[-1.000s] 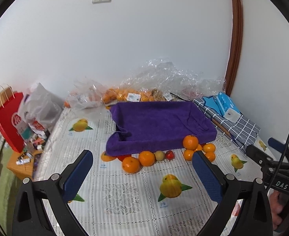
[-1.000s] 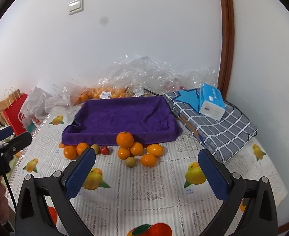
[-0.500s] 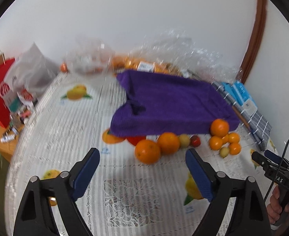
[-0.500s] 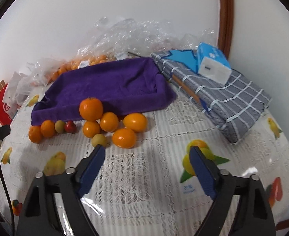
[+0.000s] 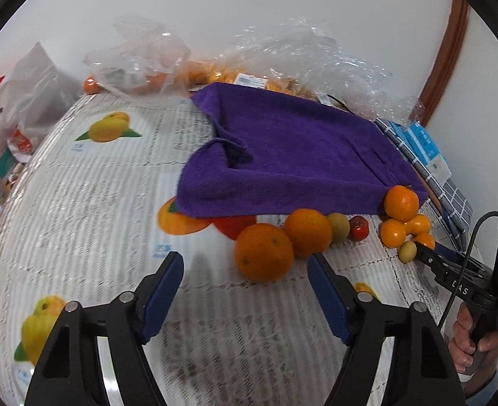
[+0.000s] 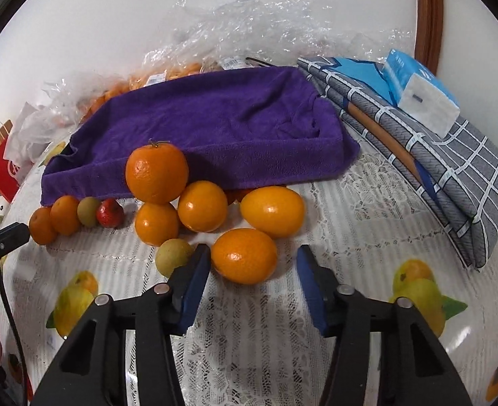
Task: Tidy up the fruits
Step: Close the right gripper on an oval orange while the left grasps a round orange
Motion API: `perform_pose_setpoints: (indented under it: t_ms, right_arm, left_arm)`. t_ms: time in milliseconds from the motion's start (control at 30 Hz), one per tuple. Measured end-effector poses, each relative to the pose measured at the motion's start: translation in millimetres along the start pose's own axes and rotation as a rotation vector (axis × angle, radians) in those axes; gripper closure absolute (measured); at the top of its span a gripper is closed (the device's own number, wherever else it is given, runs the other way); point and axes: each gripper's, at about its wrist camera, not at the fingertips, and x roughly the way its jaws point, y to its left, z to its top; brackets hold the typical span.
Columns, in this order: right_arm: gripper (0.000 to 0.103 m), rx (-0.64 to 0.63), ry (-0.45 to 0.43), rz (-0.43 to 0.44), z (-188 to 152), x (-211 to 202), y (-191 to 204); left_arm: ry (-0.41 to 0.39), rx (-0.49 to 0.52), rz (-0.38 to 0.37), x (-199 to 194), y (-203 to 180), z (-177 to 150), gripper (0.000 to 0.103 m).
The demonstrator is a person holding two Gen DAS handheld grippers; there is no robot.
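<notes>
White letters "DAS" on the black body of the right gripper (image 5: 458, 287) in the left wrist view. Small blue print under the fruit pictures on the white lace-patterned tablecloth (image 5: 90, 203), too blurred to read.

Each black claw (image 5: 244, 272) carries blue pads (image 6: 196, 284), silver screws, a black cable, and apparently "DAS" lettering.

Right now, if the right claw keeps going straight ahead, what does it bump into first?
Most likely the nearest orange. It sits just ahead of the open right claw, between its tips. Behind it lie more oranges, then the purple towel.
</notes>
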Motion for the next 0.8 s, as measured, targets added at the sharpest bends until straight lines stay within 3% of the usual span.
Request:
perform_pose_setpoints:
  t_ms: [100, 267, 333, 800]
  right_arm:
    - [0.064, 0.012, -0.003, 0.011, 1.0, -1.6, -2.2]
    - [0.064, 0.007, -0.007, 0.028, -2.4, -7.0, -3.5]
    - [0.064, 0.008, -0.012, 0.028, -4.7, -9.8, -2.7]
    - [0.065, 0.027, -0.087, 0.066, -8.3, -23.4, -8.1]
  left_arm:
    - [0.009, 0.012, -0.026, 8.1, -6.0, 2.8, 0.034]
    - [0.029, 0.003, -0.036, 21.4, -6.9, 1.2, 0.051]
    - [0.0, 0.021, -0.026, 19.3, -6.2, -2.1, 0.062]
    - [-0.099, -0.005, -0.074, 4.7, -2.2, -1.5, 0.063]
